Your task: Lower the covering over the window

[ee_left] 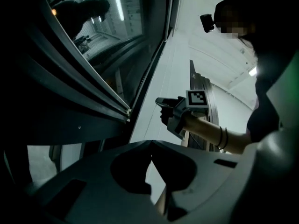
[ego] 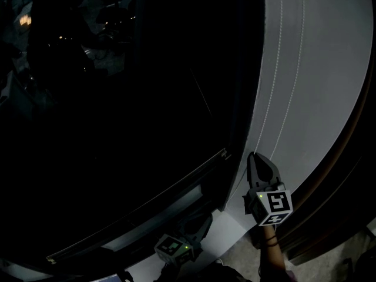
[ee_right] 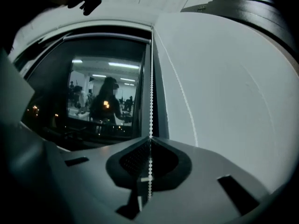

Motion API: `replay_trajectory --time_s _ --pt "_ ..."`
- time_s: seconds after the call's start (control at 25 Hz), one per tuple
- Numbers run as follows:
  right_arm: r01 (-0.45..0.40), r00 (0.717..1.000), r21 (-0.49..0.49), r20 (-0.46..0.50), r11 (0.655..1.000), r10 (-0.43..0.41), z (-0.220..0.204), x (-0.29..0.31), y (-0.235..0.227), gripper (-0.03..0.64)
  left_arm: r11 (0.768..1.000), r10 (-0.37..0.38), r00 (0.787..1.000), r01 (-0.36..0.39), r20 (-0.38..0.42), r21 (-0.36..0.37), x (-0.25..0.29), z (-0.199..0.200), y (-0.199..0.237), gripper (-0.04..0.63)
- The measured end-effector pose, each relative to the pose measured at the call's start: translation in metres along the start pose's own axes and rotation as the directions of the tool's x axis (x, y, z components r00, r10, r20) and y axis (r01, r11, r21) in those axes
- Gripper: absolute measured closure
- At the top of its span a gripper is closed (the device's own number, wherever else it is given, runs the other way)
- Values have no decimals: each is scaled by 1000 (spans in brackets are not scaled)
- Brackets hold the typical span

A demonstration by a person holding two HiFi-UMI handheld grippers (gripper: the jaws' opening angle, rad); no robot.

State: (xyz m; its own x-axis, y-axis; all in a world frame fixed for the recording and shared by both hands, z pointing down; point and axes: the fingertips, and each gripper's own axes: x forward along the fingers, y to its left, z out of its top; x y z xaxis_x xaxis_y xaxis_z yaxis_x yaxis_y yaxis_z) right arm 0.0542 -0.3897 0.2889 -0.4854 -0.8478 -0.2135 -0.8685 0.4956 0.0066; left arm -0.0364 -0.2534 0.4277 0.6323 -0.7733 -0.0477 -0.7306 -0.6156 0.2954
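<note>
My right claw (ee_right: 150, 143) is clenched on one strand of the white bead chain (ee_right: 151, 97). The chain hangs against the pale wall (ego: 317, 69), just right of the dark window (ego: 147, 98). My left claw (ee_left: 150, 143) is pinched closed on nothing, low beside the frame. I judge the grip made; next comes a steady downward pull. The covering itself is out of view above, and I cannot tell whether this strand lowers it.

One view downward, two level (window (ee_right: 107, 78) common)
</note>
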Motion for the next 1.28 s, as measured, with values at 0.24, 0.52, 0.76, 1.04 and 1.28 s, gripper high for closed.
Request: replay_trajectory --time_s 0.24,0.52,0.76,1.04,1.28 --pt "41 975 58 -221 997 -27 -106 -46 16 604 999 -33 997 33 -64 -1 -4 -14 -10 594" --pt "75 874 148 -486 986 7 -239 -121 58 604 986 -140 989 144 -50 87 31 21 -27 576" --pt "52 871 167 -489 985 37 -240 -137 81 604 935 -291 955 296 -55 198 61 52 -56 508" --pt "62 878 191 -477 980 38 -237 -148 85 604 915 -364 931 357 2 190 78 77 -74 508" --pt "65 882 194 -470 979 34 -237 -151 85 604 905 -390 921 381 12 190 80 82 -79 583"
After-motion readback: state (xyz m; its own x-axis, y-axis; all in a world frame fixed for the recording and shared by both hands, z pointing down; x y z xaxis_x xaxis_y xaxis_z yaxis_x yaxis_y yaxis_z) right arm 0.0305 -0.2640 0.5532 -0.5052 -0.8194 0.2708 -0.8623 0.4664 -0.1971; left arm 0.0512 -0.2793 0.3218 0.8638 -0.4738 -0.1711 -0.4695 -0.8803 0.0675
